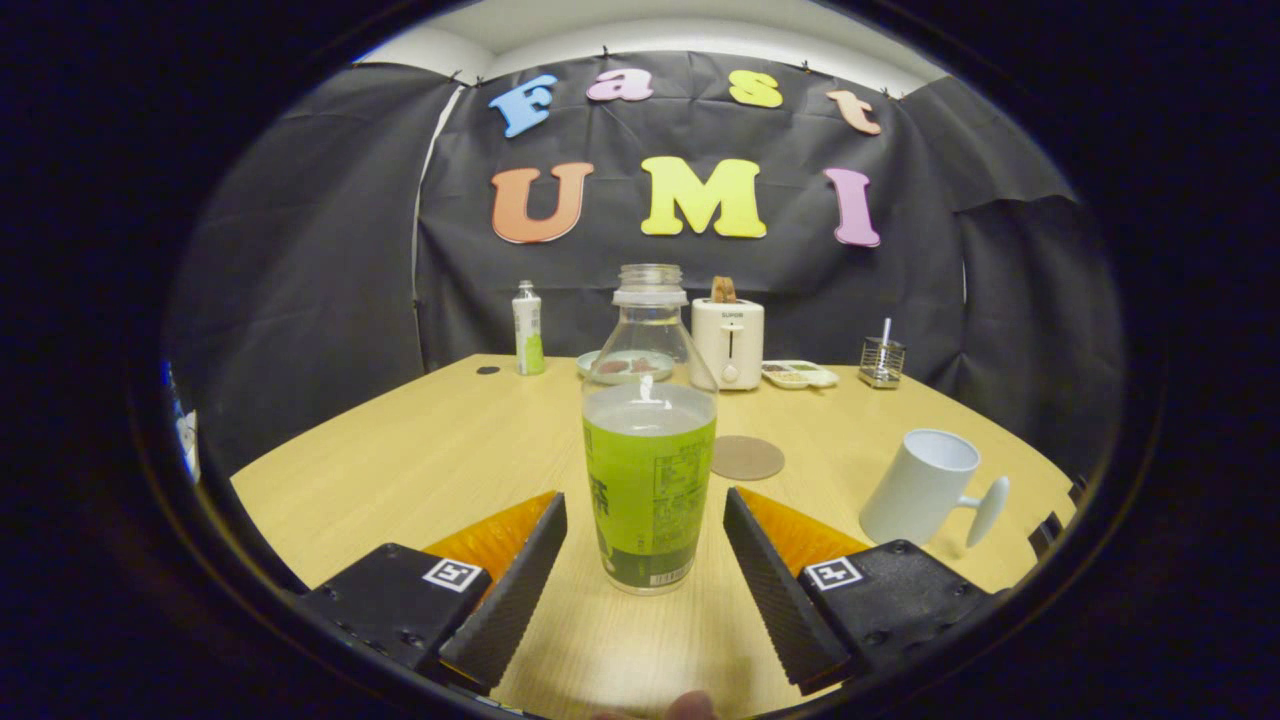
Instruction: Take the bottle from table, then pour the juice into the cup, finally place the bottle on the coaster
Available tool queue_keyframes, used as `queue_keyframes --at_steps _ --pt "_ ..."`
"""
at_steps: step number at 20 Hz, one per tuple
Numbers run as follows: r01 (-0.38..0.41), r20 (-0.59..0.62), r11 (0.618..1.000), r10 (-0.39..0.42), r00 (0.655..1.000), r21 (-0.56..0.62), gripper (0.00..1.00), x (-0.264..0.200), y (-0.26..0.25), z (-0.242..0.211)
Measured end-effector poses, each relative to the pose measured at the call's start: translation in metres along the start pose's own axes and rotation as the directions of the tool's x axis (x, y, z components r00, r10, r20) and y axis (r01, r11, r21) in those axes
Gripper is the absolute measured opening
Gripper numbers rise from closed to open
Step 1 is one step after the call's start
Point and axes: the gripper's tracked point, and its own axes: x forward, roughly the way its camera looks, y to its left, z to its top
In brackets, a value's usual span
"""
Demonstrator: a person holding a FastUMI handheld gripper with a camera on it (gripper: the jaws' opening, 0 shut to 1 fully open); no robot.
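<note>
I see my gripper (645,545) with jaws apart, the uncapped juice bottle (649,480) upright between them, untouched; round coaster (747,457) just beyond, white cup (925,486) right of centre.

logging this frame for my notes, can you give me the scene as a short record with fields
gripper: open, fingers either side of the bottle, not touching it
bottle: clear plastic bottle with green juice, uncapped, upright on the light wooden table, between the fingers
cup: white handled mug, beyond the right finger, upright
coaster: round brown coaster, bare, just behind the bottle
background: white toaster, small green-and-white bottle, plate, tray, wire holder
task stage: bottle not yet gripped
</note>
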Motion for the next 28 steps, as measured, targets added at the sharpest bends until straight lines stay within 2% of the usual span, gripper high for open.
queue_keyframes --at_steps 4,9,12,16,19,23,24,28 --pt "-0.005 -0.052 0.999 0.007 0.999 0.046 0.99 0.016 0.004 -0.007" --pt "0.011 -0.069 0.996 -0.005 0.998 0.092 0.87 0.024 0.0 -0.006" --pt "-0.042 -0.066 0.992 0.05 0.997 0.122 0.83 0.022 0.005 -0.005" --pt "-0.13 -0.046 0.963 0.145 0.988 0.235 0.78 0.014 0.007 0.001" --pt "-0.222 0.022 0.912 0.229 0.973 0.344 0.76 0.002 0.003 0.02" --pt "-0.29 0.094 0.829 0.28 0.955 0.478 0.76 -0.008 -0.015 0.037" --pt "-0.309 0.116 0.799 0.292 0.949 0.516 0.76 -0.01 -0.02 0.043" --pt "-0.409 0.221 0.63 0.357 0.907 0.661 0.75 -0.023 -0.034 0.066"
